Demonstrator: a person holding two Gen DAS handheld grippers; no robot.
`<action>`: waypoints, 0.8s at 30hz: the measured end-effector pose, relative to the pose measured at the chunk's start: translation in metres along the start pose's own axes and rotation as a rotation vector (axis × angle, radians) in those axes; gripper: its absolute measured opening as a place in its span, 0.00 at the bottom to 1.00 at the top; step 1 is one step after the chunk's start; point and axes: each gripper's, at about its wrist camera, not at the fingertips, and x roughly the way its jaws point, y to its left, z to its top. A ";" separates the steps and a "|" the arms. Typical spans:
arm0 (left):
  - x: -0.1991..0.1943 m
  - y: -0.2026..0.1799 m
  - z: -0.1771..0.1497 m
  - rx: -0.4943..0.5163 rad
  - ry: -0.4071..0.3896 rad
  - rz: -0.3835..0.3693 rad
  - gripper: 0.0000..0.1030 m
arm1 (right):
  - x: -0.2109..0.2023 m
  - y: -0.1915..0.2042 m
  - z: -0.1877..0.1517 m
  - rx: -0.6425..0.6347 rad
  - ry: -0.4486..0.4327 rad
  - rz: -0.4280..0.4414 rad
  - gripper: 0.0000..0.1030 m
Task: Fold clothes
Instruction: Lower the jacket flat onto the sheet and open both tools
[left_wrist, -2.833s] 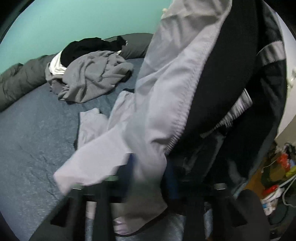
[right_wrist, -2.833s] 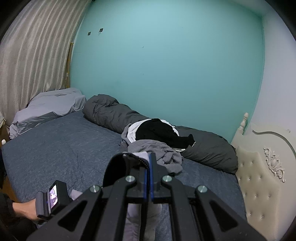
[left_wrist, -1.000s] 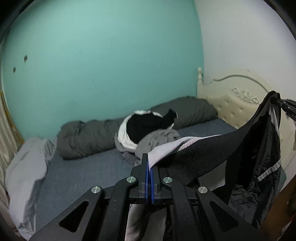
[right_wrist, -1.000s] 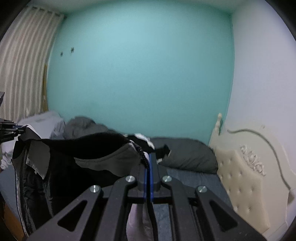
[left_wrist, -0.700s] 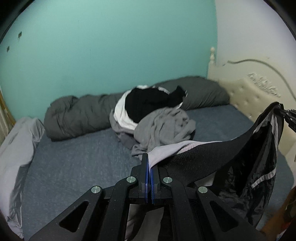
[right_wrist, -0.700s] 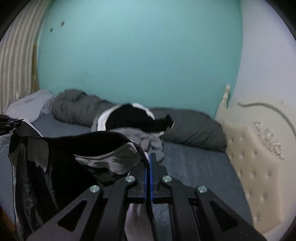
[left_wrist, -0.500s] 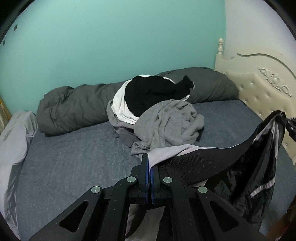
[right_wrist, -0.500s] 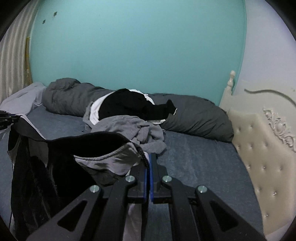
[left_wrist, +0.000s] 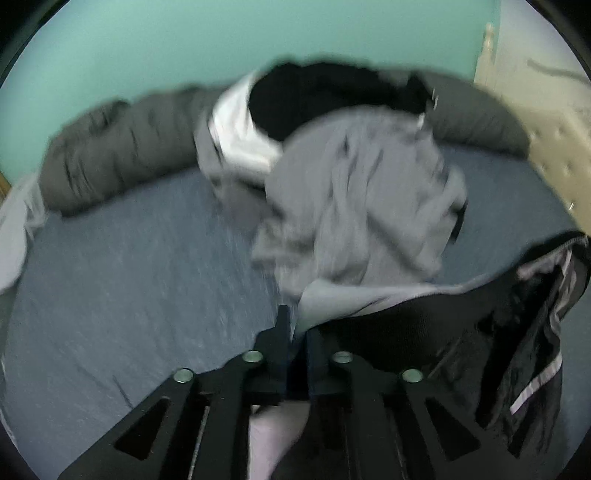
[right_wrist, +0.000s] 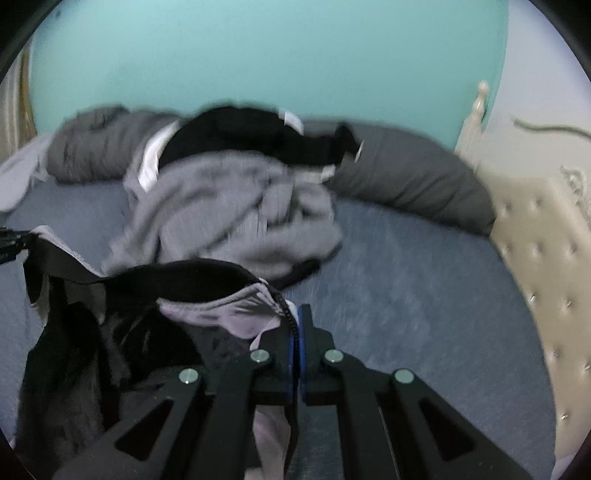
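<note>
Two handheld grippers, the left gripper (left_wrist: 295, 328) and right gripper (right_wrist: 295, 325), each pinch one end of a black, grey-lined jacket's (right_wrist: 155, 295) edge, stretching it above the blue bed (right_wrist: 424, 302), apparently to spread it flat for folding.

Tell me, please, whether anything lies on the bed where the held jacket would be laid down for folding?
Yes. A crumpled grey garment lies on the blue sheet just beyond the black jacket stretched between both grippers. The sheet to either side looks bare.
</note>
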 end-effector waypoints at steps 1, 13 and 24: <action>0.014 0.000 -0.008 -0.006 0.022 -0.006 0.32 | 0.017 0.004 -0.007 -0.004 0.030 -0.002 0.02; 0.013 0.045 -0.088 -0.068 0.005 -0.141 0.66 | 0.085 0.036 -0.075 0.034 0.191 0.221 0.39; -0.039 0.130 -0.202 -0.131 0.051 -0.114 0.69 | 0.005 -0.048 -0.146 0.289 0.126 0.312 0.52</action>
